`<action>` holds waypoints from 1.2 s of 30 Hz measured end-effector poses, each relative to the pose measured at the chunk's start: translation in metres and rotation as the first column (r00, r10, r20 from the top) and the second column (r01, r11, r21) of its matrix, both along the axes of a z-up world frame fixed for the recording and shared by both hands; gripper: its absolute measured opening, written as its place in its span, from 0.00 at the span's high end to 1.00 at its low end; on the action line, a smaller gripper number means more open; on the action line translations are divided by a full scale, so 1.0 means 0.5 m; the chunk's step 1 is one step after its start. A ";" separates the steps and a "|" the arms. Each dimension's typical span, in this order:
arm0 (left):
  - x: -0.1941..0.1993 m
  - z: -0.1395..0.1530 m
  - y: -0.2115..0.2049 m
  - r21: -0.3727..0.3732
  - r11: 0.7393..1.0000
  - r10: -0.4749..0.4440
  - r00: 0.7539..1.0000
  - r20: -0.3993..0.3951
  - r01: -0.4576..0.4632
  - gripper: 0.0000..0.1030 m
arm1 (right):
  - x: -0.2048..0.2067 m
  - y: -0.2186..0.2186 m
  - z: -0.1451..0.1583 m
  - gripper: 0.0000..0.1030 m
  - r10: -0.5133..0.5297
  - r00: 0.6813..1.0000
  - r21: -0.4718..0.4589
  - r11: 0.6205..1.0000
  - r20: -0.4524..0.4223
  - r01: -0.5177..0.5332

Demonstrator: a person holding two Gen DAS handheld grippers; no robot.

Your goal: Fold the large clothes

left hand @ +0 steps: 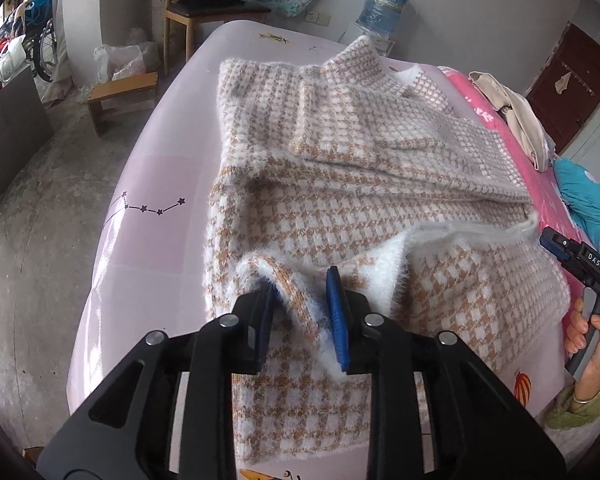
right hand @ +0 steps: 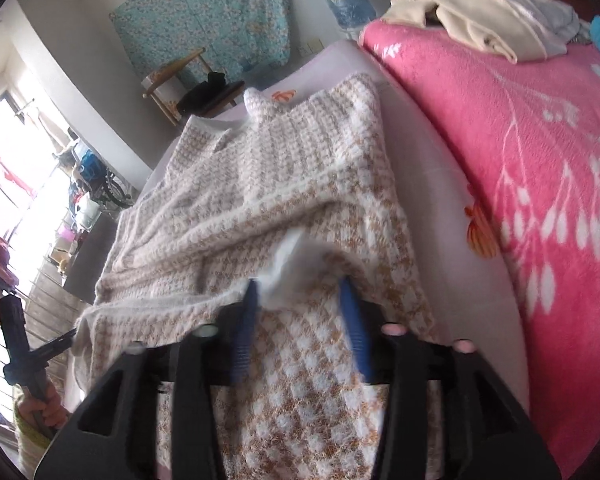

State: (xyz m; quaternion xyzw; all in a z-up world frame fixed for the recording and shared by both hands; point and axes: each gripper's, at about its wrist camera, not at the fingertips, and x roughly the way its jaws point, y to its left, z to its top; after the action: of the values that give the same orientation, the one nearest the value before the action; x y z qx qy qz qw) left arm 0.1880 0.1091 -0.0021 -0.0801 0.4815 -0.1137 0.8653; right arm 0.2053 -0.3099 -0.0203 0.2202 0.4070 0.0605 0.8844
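**Coat on bed, both grippers parted over its near hem**

Bed (left hand: 148, 168) fills most of both views, covered by a pale lilac sheet with a star-line print; a pink blanket (right hand: 520, 168) with white flower shapes lies along its far side, with cream clothes (right hand: 472, 20) heaped at that blanket's end.

Coat (left hand: 360, 184), fuzzy, in a tan-and-white houndstooth, is spread across the sheet. Its sleeves are folded in over the body, and the near hem is turned up so the white lining shows.

Left gripper (left hand: 302, 304) sits low over the hem's left corner. Its blue pads stand apart, and a raised fold of the hem passes between them; the left pad touches the cloth while the right pad stands just clear, so the fold is not clamped.

Right gripper (right hand: 300, 320) is at the hem's other corner, jaws wider apart. A ridge of coat with a tuft of white lining rises between the blurred blue pads, which do not press on it.

A hand (left hand: 588, 332) with a green cuff holds the right gripper's handle at the left view's edge.
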 end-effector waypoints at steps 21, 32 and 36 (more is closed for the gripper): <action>-0.167 0.121 -0.139 0.106 0.970 -0.240 0.933 0.267 0.219 0.31 | -0.166 0.166 0.109 0.56 0.239 0.966 -0.281 0.938 0.096 -0.204; -0.109 -0.043 -0.260 0.056 0.943 -0.330 0.941 0.075 0.327 0.30 | -0.089 0.258 -0.026 0.74 0.324 0.942 -0.256 0.907 -0.086 -0.335; -0.100 -0.045 -0.248 0.020 0.952 -0.307 0.948 0.080 0.307 0.30 | -0.093 0.241 -0.034 0.74 0.309 0.948 -0.180 0.931 -0.077 -0.318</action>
State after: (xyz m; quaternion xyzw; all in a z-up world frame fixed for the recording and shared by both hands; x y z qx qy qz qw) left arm 0.1382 -0.0148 -0.0247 0.0036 0.4526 -0.2483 0.8564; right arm 0.1590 -0.1893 -0.0373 0.0683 0.4614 0.1565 0.8706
